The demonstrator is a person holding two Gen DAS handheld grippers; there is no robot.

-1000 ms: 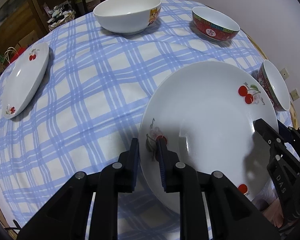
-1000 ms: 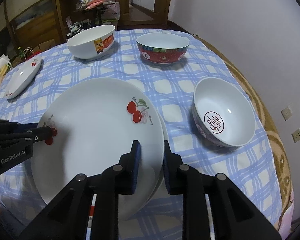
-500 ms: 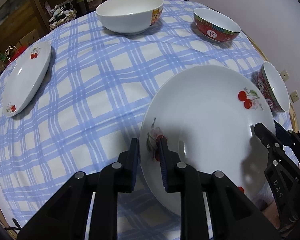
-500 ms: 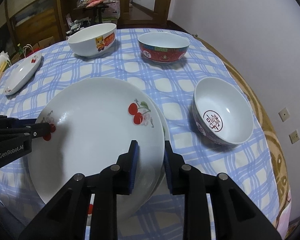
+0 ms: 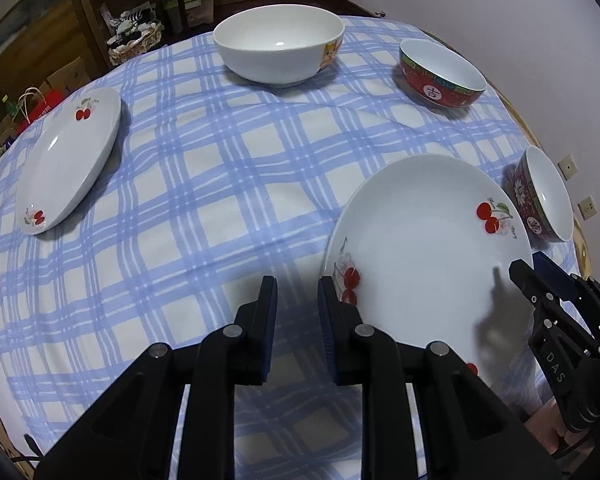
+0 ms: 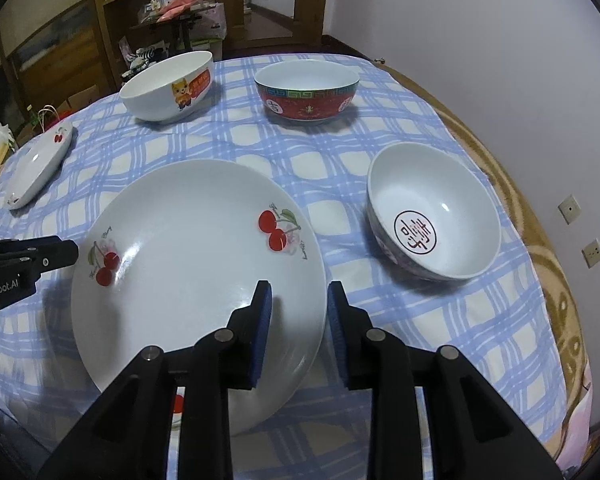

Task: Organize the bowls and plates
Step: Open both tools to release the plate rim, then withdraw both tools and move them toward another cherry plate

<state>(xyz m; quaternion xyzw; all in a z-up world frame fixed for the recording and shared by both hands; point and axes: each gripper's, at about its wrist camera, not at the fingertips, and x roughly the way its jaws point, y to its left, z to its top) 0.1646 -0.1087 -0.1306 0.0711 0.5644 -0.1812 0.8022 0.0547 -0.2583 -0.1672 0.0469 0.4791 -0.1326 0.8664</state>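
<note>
- Where blue-checked tablecloth (image 6: pixel 400 168) spreads: large cherry plate (image 6: pixel 188 264) lying lower centre.
- White cartoon bowl (image 6: pixel 168 86), upper left.
- Red bowl (image 6: pixel 306 90), upper centre.
- Patterned bowl (image 6: pixel 434 222), right.
- Small cherry plate (image 5: pixel 66 160), left edge.
- Right gripper (image 6: pixel 299 312): jaws opening, straddling large plate's rim.
- Left gripper (image 5: pixel 298 308): jaws parted, beside rim, nothing held.

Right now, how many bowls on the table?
3. White cartoon-print bowl at the far left, red patterned bowl at the far centre, and a bowl with a red seal mark inside near right, beside the large cherry plate. None look hidden.
</note>
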